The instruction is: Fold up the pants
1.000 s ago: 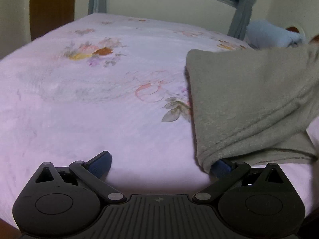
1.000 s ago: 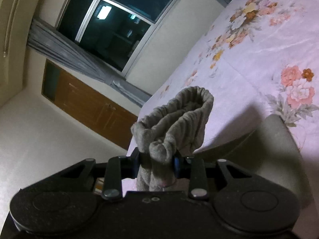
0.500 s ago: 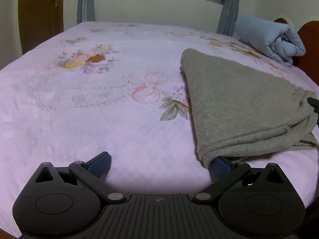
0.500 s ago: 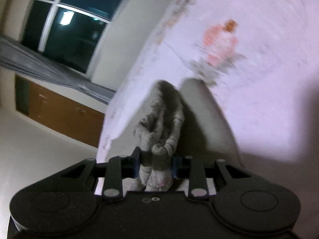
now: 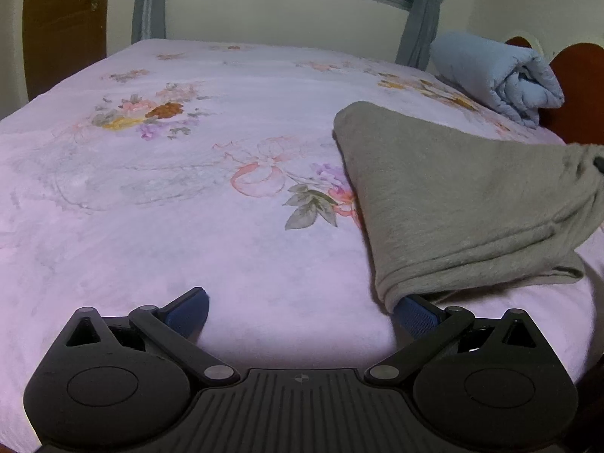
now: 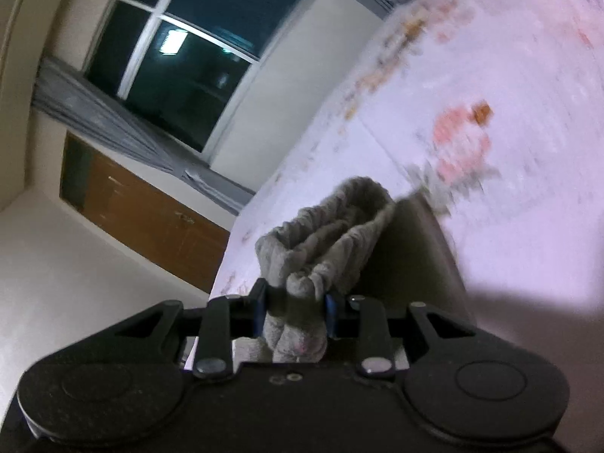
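Grey pants [image 5: 453, 196] lie folded over on the right half of a pink floral bed [image 5: 188, 196]. My left gripper [image 5: 302, 309] rests open at the bed's near edge. Its left blue pad [image 5: 188, 311] lies on bare sheet, and its right pad [image 5: 415, 315] is tucked under the near corner of the pants. In the right wrist view my right gripper [image 6: 294, 311] is shut on the gathered elastic waistband of the pants [image 6: 324, 241], which stands bunched above the jaws. At the right edge of the left wrist view that waistband [image 5: 585, 166] is held a little above the bed.
A rolled light-blue blanket [image 5: 498, 75] lies at the far right by a wooden headboard [image 5: 577, 87]. Behind the bed are a dark window with grey curtains [image 5: 419, 22] and a wooden door [image 5: 64, 26]. Bare sheet stretches left of the pants.
The right gripper has carried the waistband down toward the bed, so the raised grey cloth now lies much flatter. The left gripper has stayed in place, still open.
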`<state>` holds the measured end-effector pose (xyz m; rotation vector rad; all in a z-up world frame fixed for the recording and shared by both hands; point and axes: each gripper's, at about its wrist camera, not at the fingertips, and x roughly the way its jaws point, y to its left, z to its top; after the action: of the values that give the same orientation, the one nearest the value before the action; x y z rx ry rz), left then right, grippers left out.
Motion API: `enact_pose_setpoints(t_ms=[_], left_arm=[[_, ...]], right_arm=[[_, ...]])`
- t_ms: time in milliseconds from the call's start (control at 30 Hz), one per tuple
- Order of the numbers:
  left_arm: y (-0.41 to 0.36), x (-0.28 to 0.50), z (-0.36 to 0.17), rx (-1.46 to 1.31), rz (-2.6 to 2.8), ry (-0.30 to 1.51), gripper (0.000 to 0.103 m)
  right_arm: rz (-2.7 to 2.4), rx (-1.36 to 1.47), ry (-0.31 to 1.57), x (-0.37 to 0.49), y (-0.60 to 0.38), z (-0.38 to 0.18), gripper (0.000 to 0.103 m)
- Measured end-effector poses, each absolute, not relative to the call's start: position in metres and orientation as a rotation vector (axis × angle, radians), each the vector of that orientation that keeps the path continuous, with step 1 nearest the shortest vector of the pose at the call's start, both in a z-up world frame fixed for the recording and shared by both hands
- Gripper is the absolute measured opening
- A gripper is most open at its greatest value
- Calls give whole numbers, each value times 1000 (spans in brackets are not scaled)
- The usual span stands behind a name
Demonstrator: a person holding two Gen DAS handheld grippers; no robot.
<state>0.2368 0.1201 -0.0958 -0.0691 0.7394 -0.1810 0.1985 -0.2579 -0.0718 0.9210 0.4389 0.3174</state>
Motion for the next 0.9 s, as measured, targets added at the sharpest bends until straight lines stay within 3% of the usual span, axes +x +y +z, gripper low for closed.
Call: enact_pose_setpoints(t_ms=[133, 233, 333, 467, 533, 667, 900], left_arm=[[116, 237, -98, -49, -179, 746, 103], [120, 233, -94, -48, -191, 767, 103], [137, 220, -89, -42, -206, 777, 103], [167, 217, -66, -183, -189, 695, 103], [166, 237, -48, -240, -190, 633, 103], [137, 300, -30, -275, -210, 624, 103], [79, 411, -52, -346, -256, 749, 103]], right_arm=[[161, 1000, 621, 209, -276, -128, 22], [212, 1164, 599, 200, -293, -155, 26], [140, 1079, 557, 183, -302, -125, 40], [137, 950, 438, 170, -317, -83, 40], [196, 893, 450, 193, -311, -68, 40], [288, 819, 520, 252, -278, -44, 50], [317, 919, 690, 333, -236, -61, 49]])
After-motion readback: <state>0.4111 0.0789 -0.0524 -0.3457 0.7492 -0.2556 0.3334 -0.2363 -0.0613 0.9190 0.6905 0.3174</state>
